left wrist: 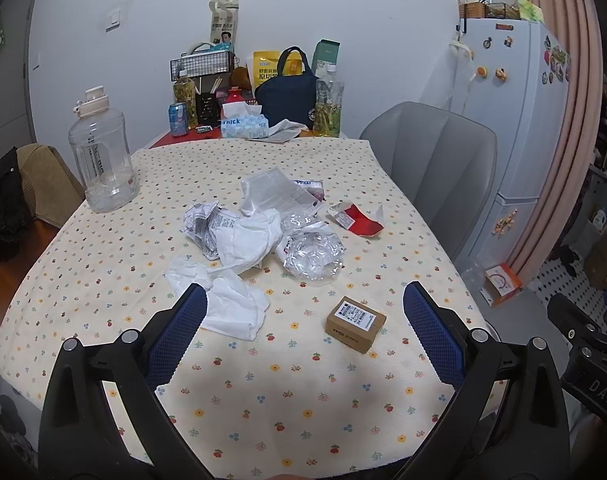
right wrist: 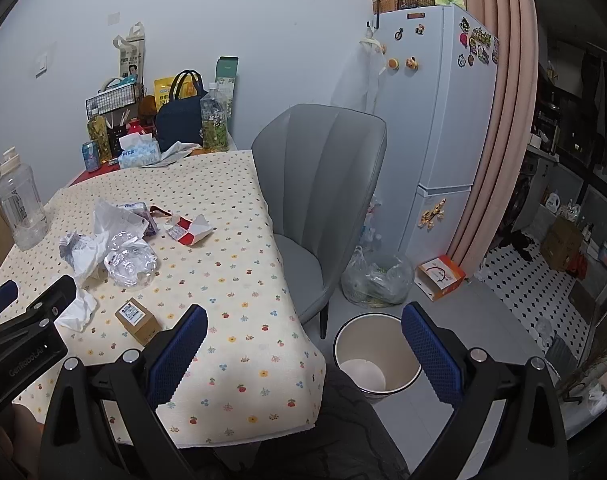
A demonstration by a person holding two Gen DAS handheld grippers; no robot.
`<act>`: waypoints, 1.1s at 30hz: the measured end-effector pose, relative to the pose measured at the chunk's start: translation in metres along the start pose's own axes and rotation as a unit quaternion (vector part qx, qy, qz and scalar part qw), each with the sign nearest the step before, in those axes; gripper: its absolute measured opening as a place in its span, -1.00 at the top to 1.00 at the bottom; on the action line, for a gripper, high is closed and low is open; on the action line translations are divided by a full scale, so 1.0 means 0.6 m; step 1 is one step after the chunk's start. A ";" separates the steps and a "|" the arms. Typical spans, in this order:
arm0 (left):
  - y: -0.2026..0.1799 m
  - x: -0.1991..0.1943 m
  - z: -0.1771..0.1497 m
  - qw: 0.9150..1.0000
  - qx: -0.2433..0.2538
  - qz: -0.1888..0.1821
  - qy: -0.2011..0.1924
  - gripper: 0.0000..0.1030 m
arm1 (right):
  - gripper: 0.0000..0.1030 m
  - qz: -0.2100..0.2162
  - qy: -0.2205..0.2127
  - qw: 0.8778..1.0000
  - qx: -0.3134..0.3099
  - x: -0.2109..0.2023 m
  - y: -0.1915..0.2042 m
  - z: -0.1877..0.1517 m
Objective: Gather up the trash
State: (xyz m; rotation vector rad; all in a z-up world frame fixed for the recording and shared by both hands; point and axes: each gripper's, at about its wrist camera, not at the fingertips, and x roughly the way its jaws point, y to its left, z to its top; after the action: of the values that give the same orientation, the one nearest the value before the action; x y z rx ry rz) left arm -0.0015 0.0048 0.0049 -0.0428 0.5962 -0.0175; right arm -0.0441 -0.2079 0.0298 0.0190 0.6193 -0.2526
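Trash lies mid-table on the flowered cloth point(left wrist: 287, 400): crumpled white tissues point(left wrist: 231, 308), crumpled printed paper point(left wrist: 207, 228), clear crushed plastic point(left wrist: 311, 256), a torn red-and-white carton point(left wrist: 359, 220) and a small brown cardboard box point(left wrist: 355, 322). My left gripper point(left wrist: 303, 332) is open and empty, low over the table's near part, the tissues by its left finger. My right gripper point(right wrist: 303, 348) is open and empty, held off the table's near right corner above a white waste bin point(right wrist: 377, 354) on the floor. The box point(right wrist: 137, 320) also shows in the right wrist view.
A big clear water jug point(left wrist: 103, 156) stands at the table's left. Bottles, a can, a tissue box point(left wrist: 245, 124) and a navy bag point(left wrist: 287, 90) crowd the far end. A grey chair point(right wrist: 319, 184), a full plastic bag point(right wrist: 377, 280) and a fridge point(right wrist: 435, 120) stand at the right.
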 end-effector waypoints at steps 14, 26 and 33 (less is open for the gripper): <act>0.000 0.000 0.000 1.000 -0.001 0.000 0.001 -0.90 | -0.85 0.001 0.002 1.000 -0.001 0.002 0.001 0.000; 0.008 0.001 -0.003 1.000 -0.003 0.002 0.002 -0.90 | -0.85 0.002 0.004 1.000 0.000 0.003 0.001 -0.001; 0.026 0.008 -0.002 1.000 -0.013 0.009 0.005 -0.90 | -0.85 0.011 0.015 1.000 -0.008 0.018 0.017 -0.004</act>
State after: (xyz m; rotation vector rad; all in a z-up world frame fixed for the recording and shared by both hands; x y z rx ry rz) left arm 0.0017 0.0201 0.0003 -0.0625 0.6077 0.0073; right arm -0.0346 -0.2003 0.0212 0.0145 0.6507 -0.2263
